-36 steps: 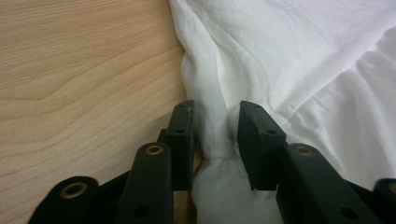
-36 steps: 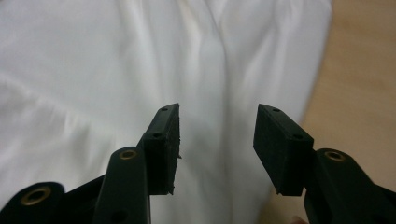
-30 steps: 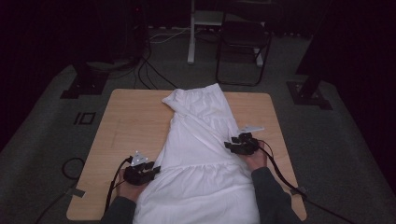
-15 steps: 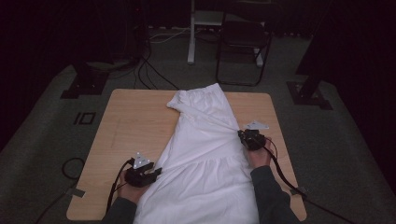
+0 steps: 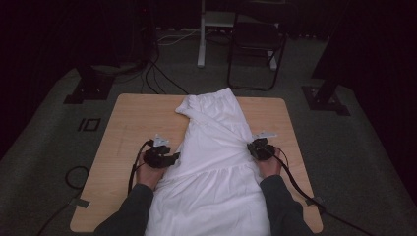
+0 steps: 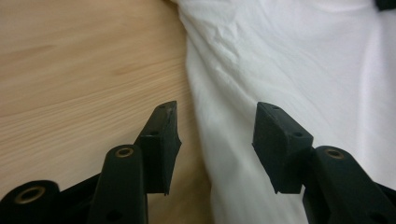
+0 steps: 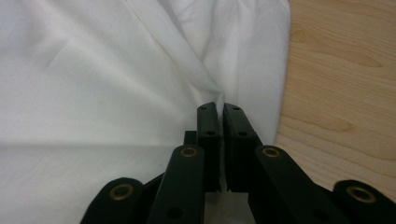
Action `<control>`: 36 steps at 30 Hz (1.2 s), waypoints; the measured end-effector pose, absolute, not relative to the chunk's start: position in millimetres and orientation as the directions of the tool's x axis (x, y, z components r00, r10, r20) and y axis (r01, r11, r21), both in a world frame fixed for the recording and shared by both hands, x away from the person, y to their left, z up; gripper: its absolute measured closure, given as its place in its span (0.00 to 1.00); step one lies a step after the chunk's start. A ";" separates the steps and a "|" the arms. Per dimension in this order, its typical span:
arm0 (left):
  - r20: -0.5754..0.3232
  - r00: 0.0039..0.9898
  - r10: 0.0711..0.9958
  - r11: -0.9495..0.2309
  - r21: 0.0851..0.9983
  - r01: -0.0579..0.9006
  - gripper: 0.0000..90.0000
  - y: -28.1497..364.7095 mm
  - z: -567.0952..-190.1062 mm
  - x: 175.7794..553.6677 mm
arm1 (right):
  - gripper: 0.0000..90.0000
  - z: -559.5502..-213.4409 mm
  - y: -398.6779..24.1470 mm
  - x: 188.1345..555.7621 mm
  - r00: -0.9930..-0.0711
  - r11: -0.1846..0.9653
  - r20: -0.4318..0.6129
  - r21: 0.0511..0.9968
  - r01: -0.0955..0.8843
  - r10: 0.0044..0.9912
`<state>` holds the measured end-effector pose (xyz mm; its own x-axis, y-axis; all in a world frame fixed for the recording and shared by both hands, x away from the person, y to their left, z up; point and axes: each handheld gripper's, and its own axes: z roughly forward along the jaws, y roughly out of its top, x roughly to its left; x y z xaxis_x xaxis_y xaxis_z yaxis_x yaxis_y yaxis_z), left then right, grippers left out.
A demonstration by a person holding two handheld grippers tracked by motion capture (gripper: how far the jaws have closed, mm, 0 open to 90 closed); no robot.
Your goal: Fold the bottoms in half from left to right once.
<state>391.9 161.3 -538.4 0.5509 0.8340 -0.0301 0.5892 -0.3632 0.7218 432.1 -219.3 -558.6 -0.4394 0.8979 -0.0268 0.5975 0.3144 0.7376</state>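
The white garment (image 5: 216,162) is spread along the middle of the tabletop (image 5: 128,123), its near end cut off. A fold at its right edge is pinched by the right gripper (image 7: 220,112). The left gripper (image 6: 217,126), jaws half apart and lately opening, is held over its left edge, gripping nothing.

So the cloth (image 5: 216,162) is plain white all over, no print, just soft grey shadows in the folds. Table (image 5: 128,123) under it is light wood with a pale tan grain, a few darker streaks showing in the upper left of the left gripper view. Both grippers, left (image 5: 172,158) and right (image 5: 252,147), are matte black with little brass-coloured rivets. Sleeves (image 5: 129,211) look dark grey. Floor (image 5: 44,162) is dull grey-green, and the chair (image 5: 255,44) at the top is black.
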 end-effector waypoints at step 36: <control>-0.010 0.513 0.858 -0.340 0.739 0.582 0.96 198.9 -558.9 300.9 | 0.65 -551.2 -223.3 338.0 -0.567 0.345 0.069 0.732 0.588 0.821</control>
